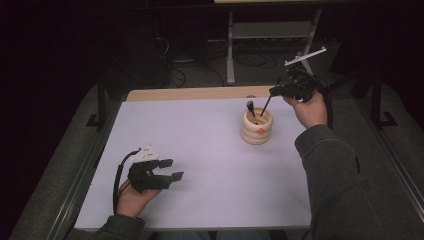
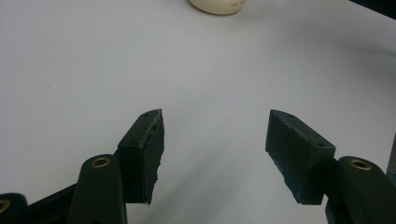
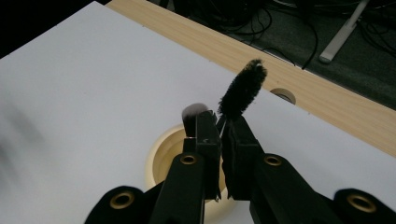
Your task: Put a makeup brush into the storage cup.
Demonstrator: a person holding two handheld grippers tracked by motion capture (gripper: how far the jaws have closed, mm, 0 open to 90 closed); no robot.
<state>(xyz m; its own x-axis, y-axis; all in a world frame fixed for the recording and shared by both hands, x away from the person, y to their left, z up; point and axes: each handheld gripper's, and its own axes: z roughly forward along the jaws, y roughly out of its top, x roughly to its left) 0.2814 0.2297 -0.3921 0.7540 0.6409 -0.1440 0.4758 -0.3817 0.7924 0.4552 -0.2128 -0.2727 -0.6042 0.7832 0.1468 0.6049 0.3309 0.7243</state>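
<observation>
A cream ribbed holder (image 1: 257, 127) (image 2: 217, 5) (image 3: 161, 158) stands upright on the white table (image 1: 200, 150), right of the middle. One dark brush (image 1: 250, 107) (image 3: 191, 114) leans inside it. My right gripper (image 1: 273, 91) (image 3: 219, 122) hovers just above and to the right of the holder, shut on a second thin brush (image 1: 265, 106). That brush's black bristly head (image 3: 243, 88) sticks out past the jaws, and its lower end points down into the holder's mouth. My left gripper (image 1: 175, 169) (image 2: 215, 123) rests low at the near left, open, with nothing between its jaws.
A wooden strip (image 1: 195, 93) (image 3: 327, 102) with a round hole (image 3: 283, 94) runs along the table's far edge. Beyond it lie cables and a metal stand leg (image 1: 230, 45) on the dark floor. Bare white tabletop lies between the two grippers.
</observation>
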